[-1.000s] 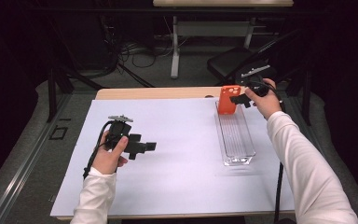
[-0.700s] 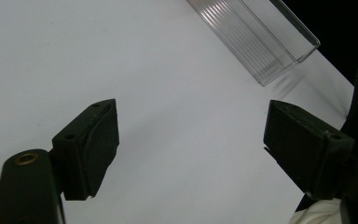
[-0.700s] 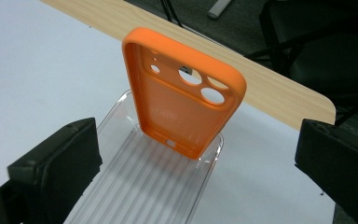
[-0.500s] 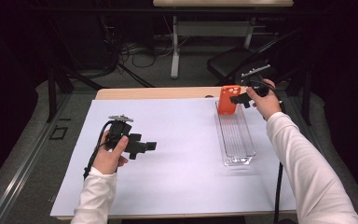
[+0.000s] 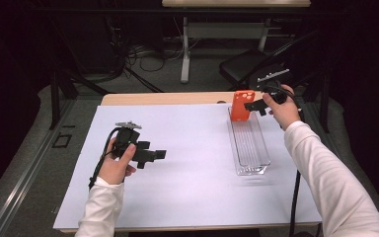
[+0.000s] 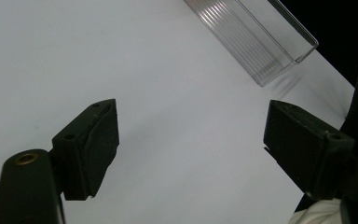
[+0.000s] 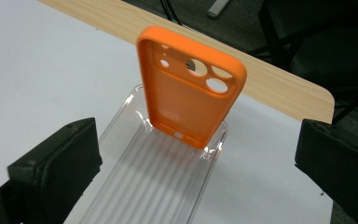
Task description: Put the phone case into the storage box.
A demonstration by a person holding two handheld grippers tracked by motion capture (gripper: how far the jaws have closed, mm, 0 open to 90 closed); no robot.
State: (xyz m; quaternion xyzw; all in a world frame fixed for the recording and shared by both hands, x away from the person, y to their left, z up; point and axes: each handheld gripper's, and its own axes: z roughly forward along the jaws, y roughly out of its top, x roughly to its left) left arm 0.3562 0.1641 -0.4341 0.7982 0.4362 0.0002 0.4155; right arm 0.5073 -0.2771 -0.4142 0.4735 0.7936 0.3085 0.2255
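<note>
Orange phone case [image 7: 189, 95] stands upright at the far end of the clear tray [image 5: 248, 146], its bottom edge down inside the tray and its camera cutouts at the top. From the right gripper view the case leans against the tray's far end wall; whether it touches the wall or just sits close to it can't be told.

Your right gripper [image 5: 253, 105] sits just beside the case, on its right in the high view, fingers pointing at it. In the right gripper view the fingers [image 7: 56, 161] stand wide, one on each side of the tray, with the case ahead of them and apart — nothing held, no pad on the case.

Your left gripper [image 5: 154, 155] is well apart from the tray, out over the left-middle of the white sheet [image 5: 187, 187] that covers the worktop [image 5: 168, 98]. Its fingers [image 6: 91, 144] stand wide too, nothing between them — just bare white sheet below. The near end of the tray shows at the top of the left gripper view.

The tray lies lengthwise, near to far, on the right part of the sheet, with the case its sole content. The worktop's wood edge shows along the far side, just behind the case.
</note>
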